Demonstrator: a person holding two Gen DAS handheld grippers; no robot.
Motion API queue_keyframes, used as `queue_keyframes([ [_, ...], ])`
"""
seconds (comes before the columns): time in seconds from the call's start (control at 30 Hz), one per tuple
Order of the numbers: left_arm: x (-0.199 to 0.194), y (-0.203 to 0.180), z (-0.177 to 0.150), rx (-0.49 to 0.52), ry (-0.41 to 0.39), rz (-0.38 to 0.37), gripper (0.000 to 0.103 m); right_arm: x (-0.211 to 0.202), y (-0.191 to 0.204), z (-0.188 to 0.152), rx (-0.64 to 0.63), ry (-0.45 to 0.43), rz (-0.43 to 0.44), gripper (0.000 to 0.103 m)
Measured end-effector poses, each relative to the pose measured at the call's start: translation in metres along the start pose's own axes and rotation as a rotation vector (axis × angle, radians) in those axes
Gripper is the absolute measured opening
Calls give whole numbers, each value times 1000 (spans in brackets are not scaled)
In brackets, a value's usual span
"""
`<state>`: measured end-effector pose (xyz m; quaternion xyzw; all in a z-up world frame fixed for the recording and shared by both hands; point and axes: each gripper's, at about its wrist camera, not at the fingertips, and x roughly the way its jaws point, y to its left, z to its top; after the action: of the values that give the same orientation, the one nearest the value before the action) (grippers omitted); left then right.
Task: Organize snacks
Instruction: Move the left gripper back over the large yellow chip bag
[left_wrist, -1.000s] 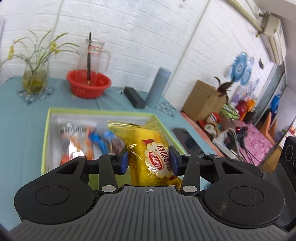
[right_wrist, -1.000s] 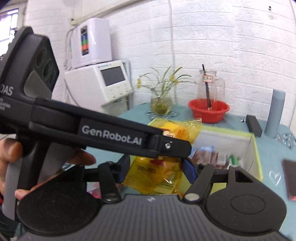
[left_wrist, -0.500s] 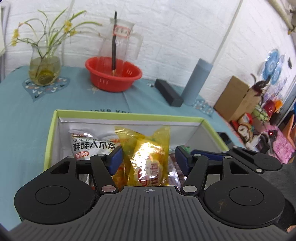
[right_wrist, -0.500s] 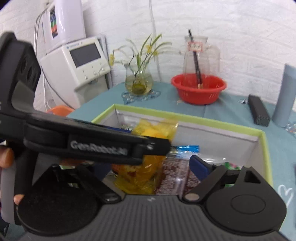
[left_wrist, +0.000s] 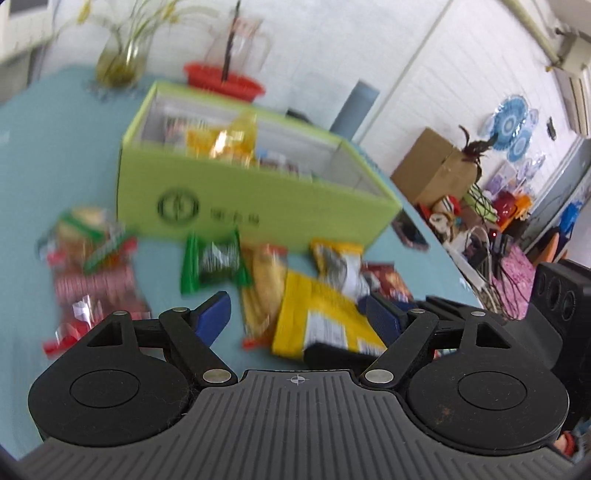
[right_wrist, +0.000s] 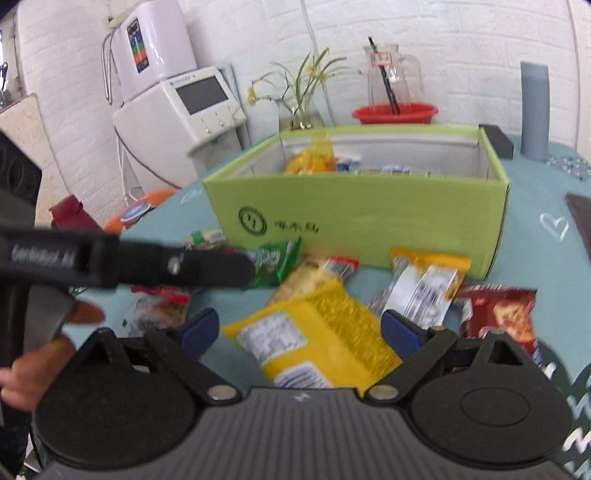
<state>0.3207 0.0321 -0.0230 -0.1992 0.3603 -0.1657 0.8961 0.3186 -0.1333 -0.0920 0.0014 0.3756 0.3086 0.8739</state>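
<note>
A lime-green box (left_wrist: 258, 199) (right_wrist: 362, 218) stands on the teal table and holds several snack packs, with a yellow pack (left_wrist: 225, 142) (right_wrist: 312, 160) sticking up inside. Loose snacks lie in front of it: a large yellow bag (left_wrist: 321, 321) (right_wrist: 317, 339), a green pack (left_wrist: 212, 264) (right_wrist: 275, 260), a red-striped pack (left_wrist: 92, 273), a red pack (right_wrist: 506, 314). My left gripper (left_wrist: 297, 314) is open and empty above the loose snacks. My right gripper (right_wrist: 299, 330) is open and empty over the large yellow bag.
A red bowl (right_wrist: 395, 112), glass jug, flower vase (right_wrist: 301, 110) and grey cylinder (right_wrist: 533, 110) stand behind the box. A white appliance (right_wrist: 177, 118) is at the left. A cardboard box (left_wrist: 436, 170) and clutter lie off the table's right.
My left gripper has let go of the yellow pack, which now stands in the box, and both grippers have pulled back from over the box to above the loose snacks.
</note>
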Motion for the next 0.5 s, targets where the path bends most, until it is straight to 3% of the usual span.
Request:
queue_keyframes([
  [0.1, 12, 2, -4, -24, 55, -1, 63, -1, 15, -7, -22, 7, -52, 94],
  [0.17, 16, 2, -6, -12, 75, 21, 60, -9, 27, -14, -3, -2, -35, 94],
  [0.43, -8, 14, -28, 14, 49, 88, 63, -34, 74, -48, 16, -11, 47, 94],
  [0.5, -18, 21, -32, -25, 47, 67, 63, -43, 79, -45, -40, -40, 5, 94],
])
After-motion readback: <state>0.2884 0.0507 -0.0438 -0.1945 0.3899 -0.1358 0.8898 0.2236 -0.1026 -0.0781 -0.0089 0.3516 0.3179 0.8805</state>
